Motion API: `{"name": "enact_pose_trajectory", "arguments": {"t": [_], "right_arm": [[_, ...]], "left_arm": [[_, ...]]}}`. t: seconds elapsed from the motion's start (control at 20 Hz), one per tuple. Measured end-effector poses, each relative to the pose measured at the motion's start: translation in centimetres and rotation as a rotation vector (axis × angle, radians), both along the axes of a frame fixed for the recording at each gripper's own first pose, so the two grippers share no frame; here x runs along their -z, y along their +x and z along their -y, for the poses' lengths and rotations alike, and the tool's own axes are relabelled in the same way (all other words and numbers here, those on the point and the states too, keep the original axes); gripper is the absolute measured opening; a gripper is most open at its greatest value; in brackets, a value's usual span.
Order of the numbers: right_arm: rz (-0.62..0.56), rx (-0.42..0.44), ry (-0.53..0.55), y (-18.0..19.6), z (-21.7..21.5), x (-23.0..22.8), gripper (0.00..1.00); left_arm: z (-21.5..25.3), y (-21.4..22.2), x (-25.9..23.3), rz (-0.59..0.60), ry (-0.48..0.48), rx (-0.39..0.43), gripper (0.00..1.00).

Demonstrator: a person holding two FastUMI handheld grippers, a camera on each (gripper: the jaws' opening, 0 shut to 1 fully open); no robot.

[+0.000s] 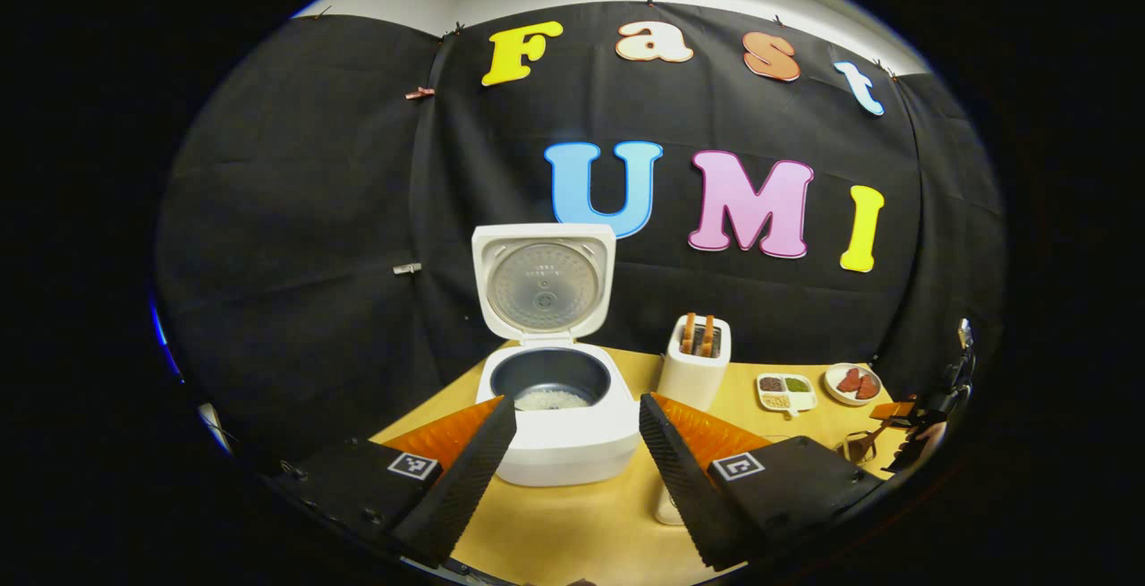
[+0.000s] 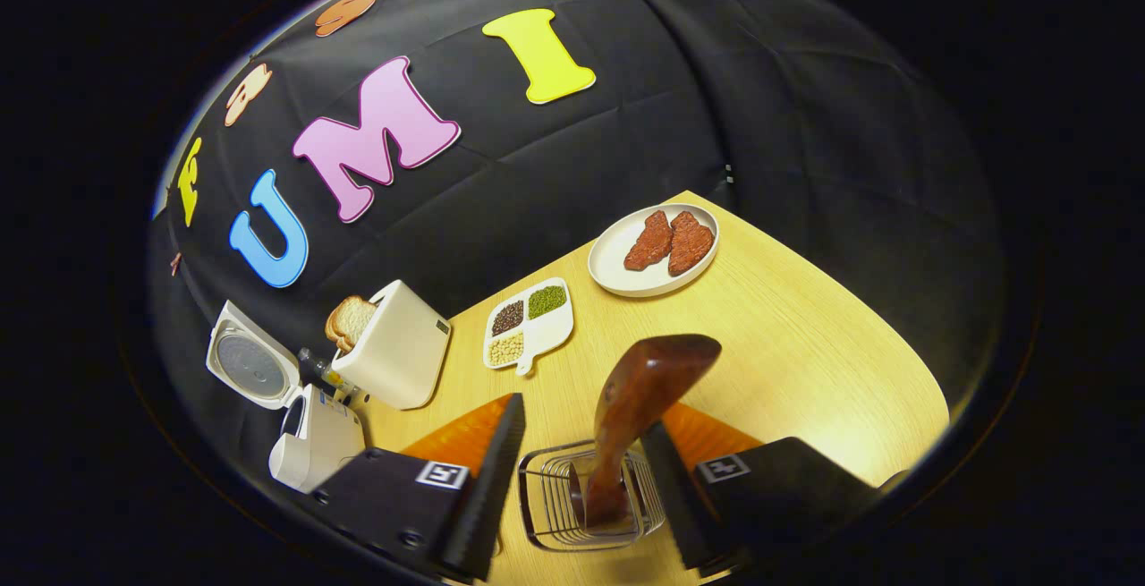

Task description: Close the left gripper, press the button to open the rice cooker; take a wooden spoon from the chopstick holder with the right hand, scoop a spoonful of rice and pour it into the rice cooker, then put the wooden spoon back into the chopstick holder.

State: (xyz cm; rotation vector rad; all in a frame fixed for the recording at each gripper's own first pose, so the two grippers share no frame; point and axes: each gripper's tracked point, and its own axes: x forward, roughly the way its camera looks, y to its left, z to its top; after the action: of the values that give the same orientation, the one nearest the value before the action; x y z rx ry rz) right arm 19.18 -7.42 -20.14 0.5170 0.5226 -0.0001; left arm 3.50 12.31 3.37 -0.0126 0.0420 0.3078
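Wooden spoon (image 2: 644, 380): lower centre of the right gripper view. It stands in the wire chopstick holder (image 2: 546, 505) with the handle down and the bowl end up, leaning toward the right of the frame.

Right gripper (image 2: 581, 414): your jaws are wide apart, one on each side of the holder. The spoon is close against the right-hand finger and well off the other one, so nothing is gripped.

Left gripper (image 1: 578, 402): bottom of the left gripper view. It's spread wide and holds nothing, hanging in front of the rice cooker (image 1: 555, 456) without touching it.

The cooker's lid (image 1: 544, 282) stands upright and open, so the button step is done. White rice (image 1: 550, 400) lies in the bottom of the pot.

Step, as a judgement: you're at the holder with the spoon, either picking it up or putting it back. With rice in the pot I lean toward putting it back, but I can't tell for sure.

Next move:
- If it's the pick-up, centre the jaws on the shaft above the wire rim, close, and lift straight up.
- If it's the put-back, pull away without snagging the spoon or tipping the holder.

Counts:
- One spoon, one holder, one cooker.
- One toaster (image 1: 693, 380), centre of the left gripper view, with two toast slices (image 1: 698, 335) in it.
- One divided dish (image 2: 559, 328) with three compartments of grains.
- One plate (image 2: 617, 280), upper right of centre in the right gripper view, with two red pieces.
- All of it sits on one wooden table (image 1: 572, 523).
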Motion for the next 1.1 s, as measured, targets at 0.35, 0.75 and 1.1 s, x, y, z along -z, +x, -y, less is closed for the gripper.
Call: {"name": "enact_pose_trajectory", "arguments": {"t": [0.35,0.75,1.1], "right_arm": [[0.067,0.023,-0.178,-3.2,1.9,-3.7,0.98],[0.128,0.058,-0.309,-8.6,2.7,-8.6,0.98],[0.198,0.047,-0.360,-10.8,-0.1,-12.2,0.99]], "left_arm": [[-2.7,5.1,-8.1,0.046,0.019,0.003,0.95],[-7.7,13.5,-17.1,0.163,0.015,0.023,0.95],[-13.3,23.8,-20.6,0.173,-0.065,0.033,0.95]]}}
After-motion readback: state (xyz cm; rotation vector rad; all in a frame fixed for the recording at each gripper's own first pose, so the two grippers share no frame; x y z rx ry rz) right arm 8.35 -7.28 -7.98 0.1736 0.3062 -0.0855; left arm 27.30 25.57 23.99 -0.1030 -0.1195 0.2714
